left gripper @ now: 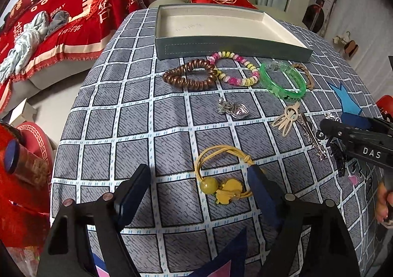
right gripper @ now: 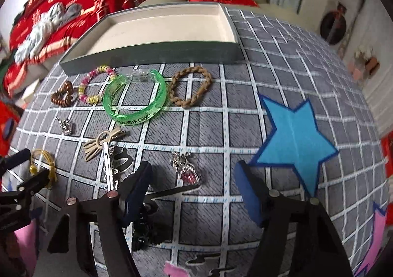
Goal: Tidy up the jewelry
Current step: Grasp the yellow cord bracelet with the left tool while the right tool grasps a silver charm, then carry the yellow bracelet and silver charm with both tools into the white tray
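Both my wrist cameras look steeply down from close above the surface (left gripper: 137, 129), facing its far edge, sharing the green bangle (right gripper: 133, 102).

Soft, even daylight fills both fisheye views; the checked tablecloth (left gripper: 137, 127) is clearly lit, with faint shadows beneath the finger pads. Edges bow heavily, black vignette at every corner. The right-wrist view is slightly motion-blurred, most from 9 to 12 o'clock.
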`<state>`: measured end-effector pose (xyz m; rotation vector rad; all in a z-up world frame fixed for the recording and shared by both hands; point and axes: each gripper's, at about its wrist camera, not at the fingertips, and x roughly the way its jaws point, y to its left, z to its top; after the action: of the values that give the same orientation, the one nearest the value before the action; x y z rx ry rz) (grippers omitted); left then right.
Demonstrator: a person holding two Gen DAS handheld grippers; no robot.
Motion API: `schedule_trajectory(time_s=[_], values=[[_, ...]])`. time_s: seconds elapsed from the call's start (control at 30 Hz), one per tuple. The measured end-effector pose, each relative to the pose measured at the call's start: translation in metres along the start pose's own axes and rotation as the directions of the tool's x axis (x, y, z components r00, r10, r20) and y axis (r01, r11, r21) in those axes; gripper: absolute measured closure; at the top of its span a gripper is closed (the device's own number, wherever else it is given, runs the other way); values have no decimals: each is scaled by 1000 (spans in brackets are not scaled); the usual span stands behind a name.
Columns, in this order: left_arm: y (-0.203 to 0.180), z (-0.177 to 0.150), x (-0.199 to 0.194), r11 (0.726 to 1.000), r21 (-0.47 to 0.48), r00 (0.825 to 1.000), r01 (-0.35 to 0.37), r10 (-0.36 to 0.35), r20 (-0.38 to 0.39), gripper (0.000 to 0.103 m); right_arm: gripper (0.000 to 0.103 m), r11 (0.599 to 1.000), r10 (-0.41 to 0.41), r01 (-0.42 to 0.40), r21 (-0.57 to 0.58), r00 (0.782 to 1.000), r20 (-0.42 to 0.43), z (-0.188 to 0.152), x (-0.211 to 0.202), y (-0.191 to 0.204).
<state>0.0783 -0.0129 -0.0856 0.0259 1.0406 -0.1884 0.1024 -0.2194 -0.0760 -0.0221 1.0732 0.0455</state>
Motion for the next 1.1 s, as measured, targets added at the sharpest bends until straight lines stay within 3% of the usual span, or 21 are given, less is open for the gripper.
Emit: schedule_trajectory(time_s=[0.07,0.13,0.17,0.23,0.3,0.47,0.73,0.93,1.1], values=[[-1,-1,-2,1000,-3,1000,6,-6,-1,14,37,1000,7,-7,-3,1000,-2,1,0,2],[-4,-2,-4,1000,6,1000,7,-7,2,28,45,1000,10,-10,-9,1000,0,1,-1,4],[-6,-3,-5,1000,16,1000,3,-3,8,32,52,1000,12,-12,-12,1000,0,1,-2,6],[-7,-4,-8,999,26,1000,18,-19,20,61,68,1000,15,-15,-11,1000,-1,1,-4,7],[-6,-5,-10,999,23,999,35,-35,26,74,89,1000,17,-17,-12,1000,-2,-1,-6,8],[5,-6,-16,994,-19,994,105,-104,38,74,92,1000,14,-14,-10,1000,14,-2,-12,11],[12,12,-44,988,-26,984,153,-149,101,74,92,995,92,-94,39,994,58,6,-40,3],[14,51,-66,982,-8,971,190,-186,151,74,92,987,151,-156,46,983,109,35,-63,2],[10,101,-81,974,11,957,226,-224,186,74,92,981,184,-191,40,972,147,72,-77,0]])
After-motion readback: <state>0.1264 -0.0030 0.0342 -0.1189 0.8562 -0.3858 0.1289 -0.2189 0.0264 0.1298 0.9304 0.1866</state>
